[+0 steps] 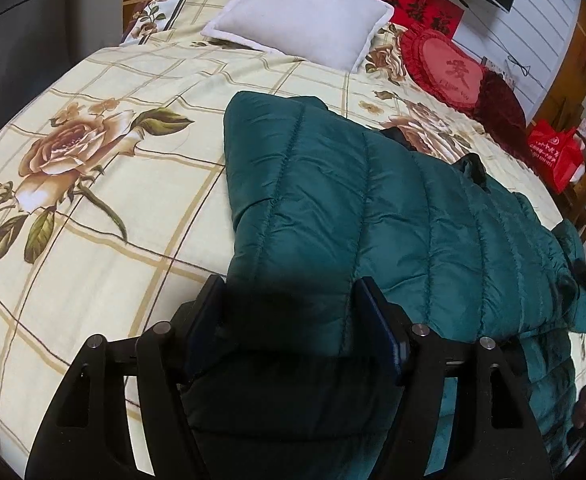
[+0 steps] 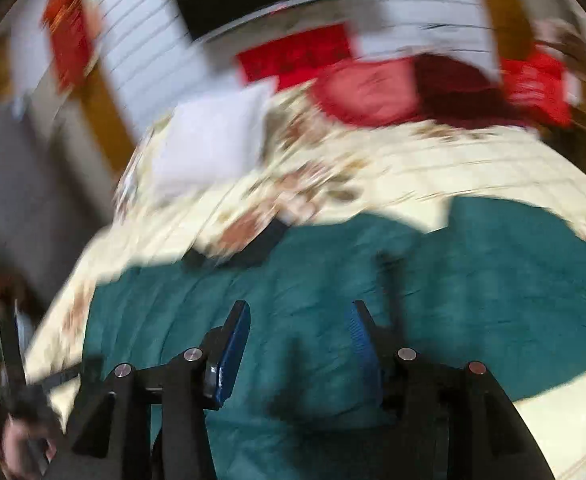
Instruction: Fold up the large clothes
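A dark green quilted puffer jacket lies on a bed with a cream floral sheet. In the left wrist view one padded part is folded over the body. My left gripper is open, its jaws wide on either side of the jacket's near edge, which fills the gap. In the blurred right wrist view the jacket spreads across the bed. My right gripper is open just above the green fabric, holding nothing.
A white pillow and a red heart cushion lie at the head of the bed. A red bag stands beside the bed at the right. The bed's left edge drops to a grey floor.
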